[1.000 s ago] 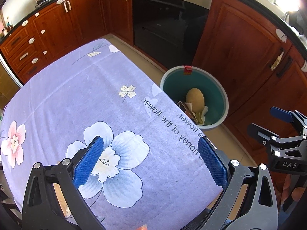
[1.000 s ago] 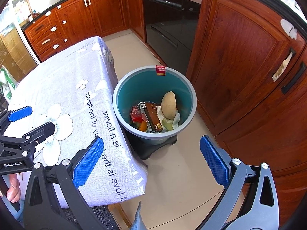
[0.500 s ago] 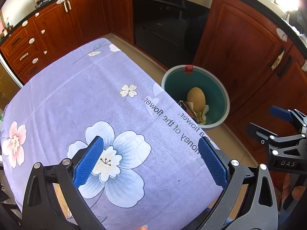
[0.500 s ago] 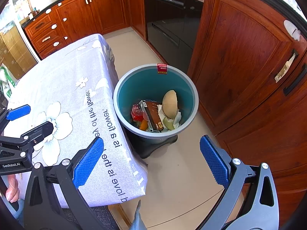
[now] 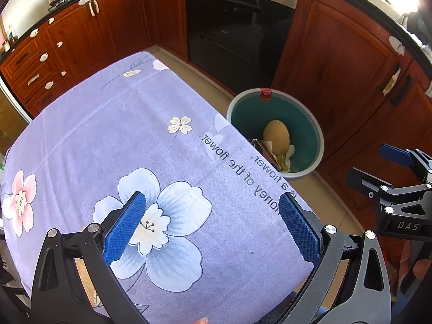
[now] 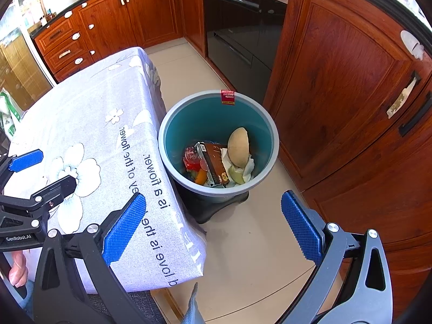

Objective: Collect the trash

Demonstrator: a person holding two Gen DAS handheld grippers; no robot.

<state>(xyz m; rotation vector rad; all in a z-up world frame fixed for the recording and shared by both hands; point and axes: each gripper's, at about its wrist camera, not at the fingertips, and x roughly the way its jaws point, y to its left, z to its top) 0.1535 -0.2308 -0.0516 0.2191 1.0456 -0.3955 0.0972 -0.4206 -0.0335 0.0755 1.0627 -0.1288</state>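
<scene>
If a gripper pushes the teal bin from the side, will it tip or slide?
The bin probably slides rather than tips: it sits in a dark base on smooth floor tiles. It looks like light plastic, with only some trash at the bottom, so a high push could still rock it.

Left tool (image 5: pixel 212 226): jaws spread wide, empty, blue pads (image 5: pixel 124 230) facing each other. Right tool (image 6: pixel 213 229): jaws equally wide, empty. A hand (image 6: pixel 16 272) grips the left tool's body at 8 o'clock in the right wrist view.

teal bin (image 6: pixel 270 145) upright on floor beside table, holding carton (image 6: pixel 214 163), wrappers, tan rounded scrap (image 6: pixel 238 147).
</scene>
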